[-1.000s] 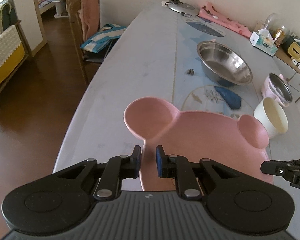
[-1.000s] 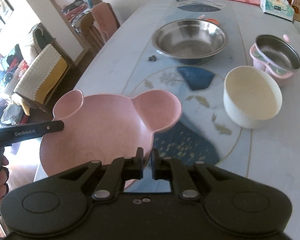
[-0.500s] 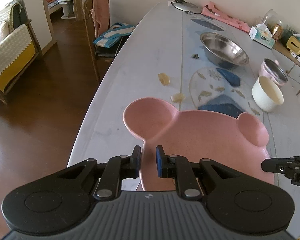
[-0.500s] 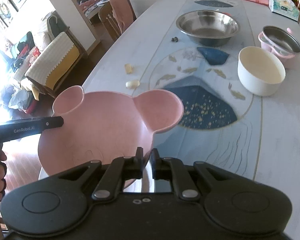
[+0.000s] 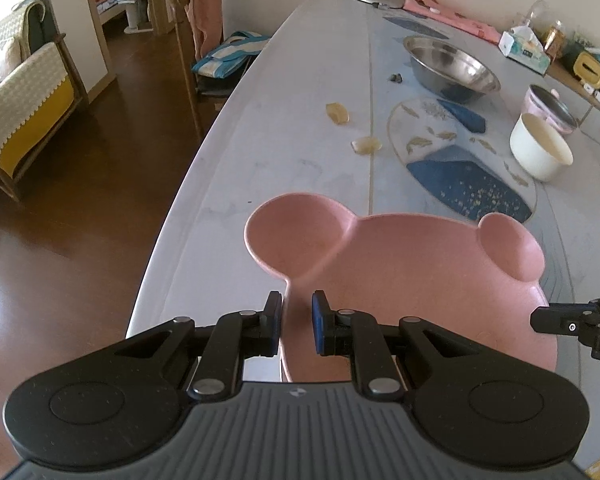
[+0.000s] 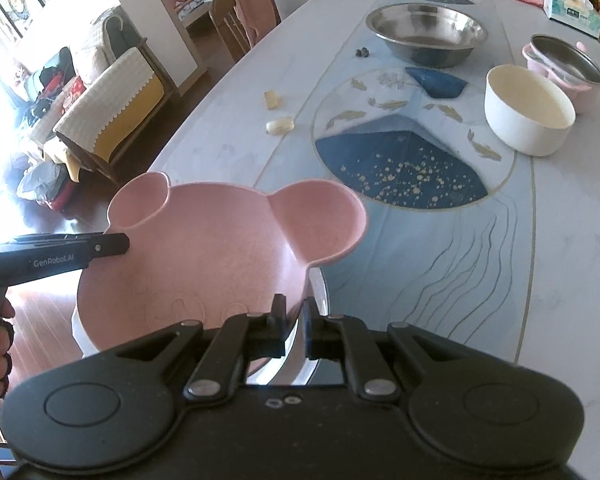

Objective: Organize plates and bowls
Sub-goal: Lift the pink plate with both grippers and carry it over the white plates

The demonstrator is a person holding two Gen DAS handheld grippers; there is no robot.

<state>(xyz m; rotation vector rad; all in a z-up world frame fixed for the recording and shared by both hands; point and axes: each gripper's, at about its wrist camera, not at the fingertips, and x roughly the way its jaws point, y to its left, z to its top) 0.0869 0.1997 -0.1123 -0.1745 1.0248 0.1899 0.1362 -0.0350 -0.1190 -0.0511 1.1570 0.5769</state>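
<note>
Both grippers (image 5: 296, 322) (image 6: 296, 330) clench the pink plate (image 5: 420, 292) — its near rim hidden.

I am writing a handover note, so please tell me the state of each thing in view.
Pink bear-shaped plastic plate: held off the table, empty.
Left tongs: shut on its rim.
Right tongs: shut on its rim.
Large steel bowl: upright, empty.
Cream round bowl: upright, empty.
Pink pot with steel liner: upright, uncovered.

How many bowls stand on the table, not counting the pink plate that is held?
3: a steel bowl farthest along the table, a cream bowl nearer on the right, and a steel-lined pink bowl just behind the cream one. More may lie out of view.
</note>
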